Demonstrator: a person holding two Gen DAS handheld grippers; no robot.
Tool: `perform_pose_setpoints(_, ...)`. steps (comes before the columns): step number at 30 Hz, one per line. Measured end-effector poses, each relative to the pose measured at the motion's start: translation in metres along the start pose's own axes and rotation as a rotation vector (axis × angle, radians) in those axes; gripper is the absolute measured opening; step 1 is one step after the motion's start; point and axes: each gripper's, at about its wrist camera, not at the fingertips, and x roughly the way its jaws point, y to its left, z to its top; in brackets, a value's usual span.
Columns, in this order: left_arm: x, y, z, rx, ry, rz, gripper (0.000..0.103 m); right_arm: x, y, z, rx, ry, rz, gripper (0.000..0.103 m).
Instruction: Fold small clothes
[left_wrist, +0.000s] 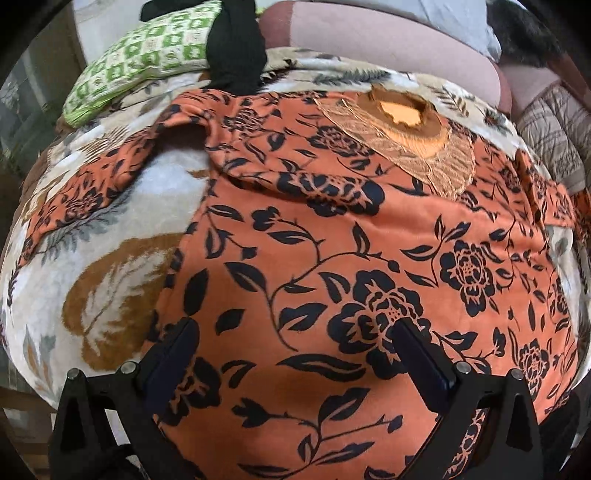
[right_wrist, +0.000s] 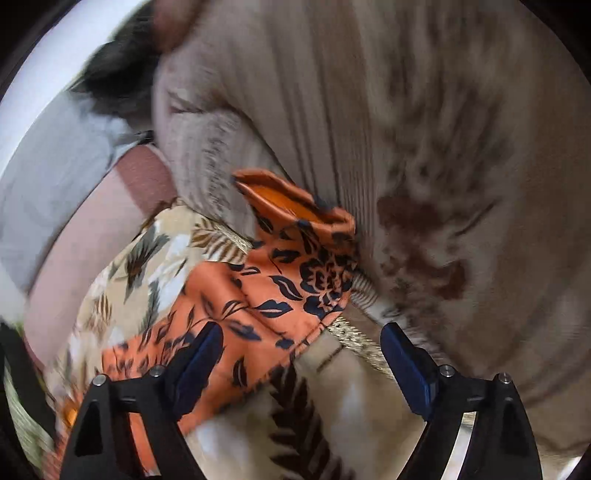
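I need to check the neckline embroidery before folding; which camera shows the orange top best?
Left wrist view: the orange top lies spread out, neckline visible. Right wrist view shows only one blurred sleeve end.

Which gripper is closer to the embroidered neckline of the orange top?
Probably left. The left gripper hovers open over the top's body, neckline ahead. The right gripper is open by a sleeve; no neckline visible.

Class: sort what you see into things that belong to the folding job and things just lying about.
Job: orange floral garment; left gripper; right gripper.
Lying about: green checked pillow; black cloth; leaf-print blanket.
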Motion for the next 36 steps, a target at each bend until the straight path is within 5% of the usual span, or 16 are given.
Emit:
perform_pose_setpoints(3, 0.005, -0.001, 0.000, 0.025, 0.006, 0.005, 0.103, 0.023, -0.010, 0.010, 0.097, 0.020, -0.005, 0.080)
perform_pose_setpoints(6, 0.010, 0.002, 0.000, 0.018, 0.016, 0.011, 0.103, 0.038, -0.021, 0.017, 0.186, 0.021, -0.035, 0.061)
perform_pose_setpoints(8, 0.012, 0.006, 0.000, 0.007, 0.018, 0.011, 0.103, 0.043, -0.020, 0.021, 0.186, 0.028, -0.052, 0.021)
perform_pose_setpoints(9, 0.013, 0.008, 0.001, 0.003, 0.016, 0.011, 0.103, 0.043, -0.018, 0.023, 0.182, 0.028, -0.041, 0.012)
perform_pose_setpoints(13, 0.012, 0.016, 0.002, -0.014, -0.006, 0.011, 0.103, 0.016, 0.020, 0.024, 0.019, -0.043, 0.017, 0.009)
perform_pose_setpoints(17, 0.010, 0.028, 0.003, -0.049, -0.025, 0.000, 0.103, -0.045, 0.112, 0.003, -0.284, -0.168, 0.104, 0.009)
perform_pose_setpoints(20, 0.005, 0.037, 0.002, -0.080, -0.041, -0.011, 0.103, -0.092, 0.195, -0.046, -0.510, -0.220, 0.214, 0.009)
perform_pose_setpoints(23, -0.002, 0.047, 0.000, -0.097, -0.059, -0.014, 0.103, -0.126, 0.278, -0.134, -0.743, -0.247, 0.319, 0.009)
perform_pose_setpoints(26, -0.007, 0.061, -0.001, -0.122, -0.072, -0.010, 0.103, -0.118, 0.335, -0.241, -0.956, -0.133, 0.375, 0.015)
perform_pose_setpoints(27, -0.008, 0.065, 0.000, -0.133, -0.075, -0.010, 0.103, -0.108, 0.343, -0.267, -0.981, -0.072, 0.405, 0.025)
perform_pose_setpoints(28, -0.008, 0.069, 0.002, -0.145, -0.080, -0.006, 0.103, -0.091, 0.349, -0.292, -0.999, 0.001, 0.436, 0.059)
perform_pose_setpoints(30, -0.009, 0.076, 0.010, -0.160, -0.088, -0.004, 0.103, -0.060, 0.349, -0.330, -1.009, 0.157, 0.456, 0.097)
perform_pose_setpoints(33, -0.008, 0.076, 0.028, -0.162, -0.109, -0.033, 0.103, -0.053, 0.330, -0.328, -0.919, 0.200, 0.496, 0.097)
perform_pose_setpoints(36, -0.005, 0.056, 0.063, -0.156, -0.139, -0.170, 0.103, -0.065, 0.288, -0.288, -0.732, 0.173, 0.509, 0.097)
